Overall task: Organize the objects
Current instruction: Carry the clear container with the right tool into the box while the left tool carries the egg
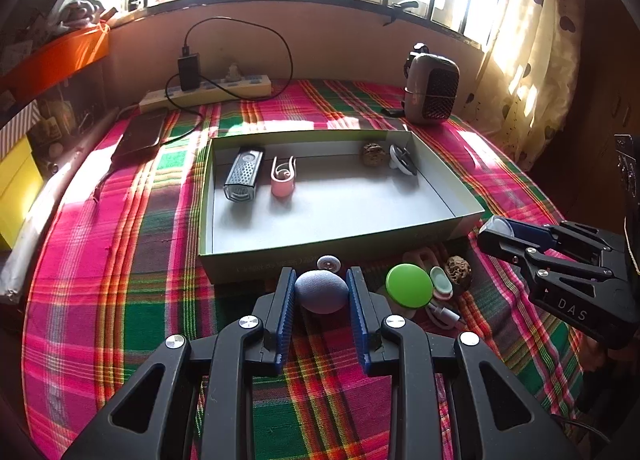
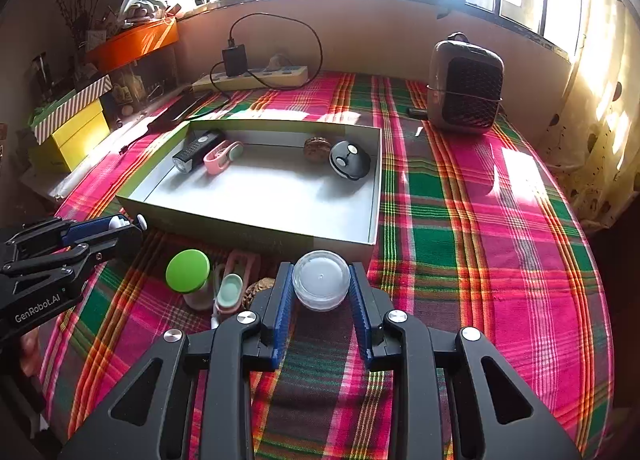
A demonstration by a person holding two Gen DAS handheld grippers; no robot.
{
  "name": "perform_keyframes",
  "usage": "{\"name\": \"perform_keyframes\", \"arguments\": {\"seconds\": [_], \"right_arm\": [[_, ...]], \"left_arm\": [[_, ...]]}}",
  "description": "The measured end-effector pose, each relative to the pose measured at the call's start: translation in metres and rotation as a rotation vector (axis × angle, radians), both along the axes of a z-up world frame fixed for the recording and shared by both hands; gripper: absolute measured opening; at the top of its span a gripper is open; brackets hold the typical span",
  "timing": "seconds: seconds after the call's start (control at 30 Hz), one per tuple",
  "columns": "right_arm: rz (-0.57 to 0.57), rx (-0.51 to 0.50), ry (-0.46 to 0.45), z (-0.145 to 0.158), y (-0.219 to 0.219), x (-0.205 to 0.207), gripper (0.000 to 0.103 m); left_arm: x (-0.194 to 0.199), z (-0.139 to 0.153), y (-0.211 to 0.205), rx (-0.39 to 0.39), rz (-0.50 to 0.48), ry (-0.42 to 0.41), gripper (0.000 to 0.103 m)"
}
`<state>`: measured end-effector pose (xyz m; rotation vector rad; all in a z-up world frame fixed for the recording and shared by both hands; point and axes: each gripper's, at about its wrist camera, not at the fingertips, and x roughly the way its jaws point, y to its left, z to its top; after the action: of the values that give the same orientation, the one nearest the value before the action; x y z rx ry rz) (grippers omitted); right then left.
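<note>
Your left gripper [image 1: 322, 292] is clamped on a grey-blue fabric-textured ball [image 1: 321, 291], pads pressed on its two sides, and your right gripper [image 2: 321, 284] is clamped on a small clear round jar [image 2: 321, 280] held across its wall. Both hang just short of the near wall of the open cardboard box [image 1: 340, 256], which already holds a bike light [image 1: 243, 174], a pink clip [image 1: 283, 180], a walnut-like nut [image 1: 373, 154] and a round black-and-white gadget [image 2: 349, 160] along its far side.

The ball is the weak hold: it is round and sits near the fingertips, so a tilt or a jolt could squeeze it out forward onto the plaid cloth [image 1: 120, 260], where it would roll.

The jar is smooth-sided (and the pads catch only a narrow band of it), so it could twist or slip if you swing fast.

Lift both clear of the box's near wall; clipping it would shove the light box and scatter what is inside.

Your grippers are close side by side, so crossing paths over the box risks a knock, and the green-lidded bottle [image 1: 409, 286] between them could tip.
</note>
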<state>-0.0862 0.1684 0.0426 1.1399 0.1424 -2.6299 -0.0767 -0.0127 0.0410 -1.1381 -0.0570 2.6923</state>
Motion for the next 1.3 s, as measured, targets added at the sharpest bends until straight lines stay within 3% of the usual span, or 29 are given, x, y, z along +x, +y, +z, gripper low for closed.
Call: {"name": "perform_keyframes", "arguments": {"seconds": [0.63,1.3], "right_arm": [[0.104,-0.015,0.020,0.024,-0.050,-0.058,0.029],[0.143,0.052,-0.087,-0.008,-0.091,-0.135,0.029]], "left_arm": [[-0.031,0.001,-0.014,-0.004,0.052,-0.001,0.024],[-0.075,-0.015,-0.019,-0.025,0.074,-0.039,0.024]]}}
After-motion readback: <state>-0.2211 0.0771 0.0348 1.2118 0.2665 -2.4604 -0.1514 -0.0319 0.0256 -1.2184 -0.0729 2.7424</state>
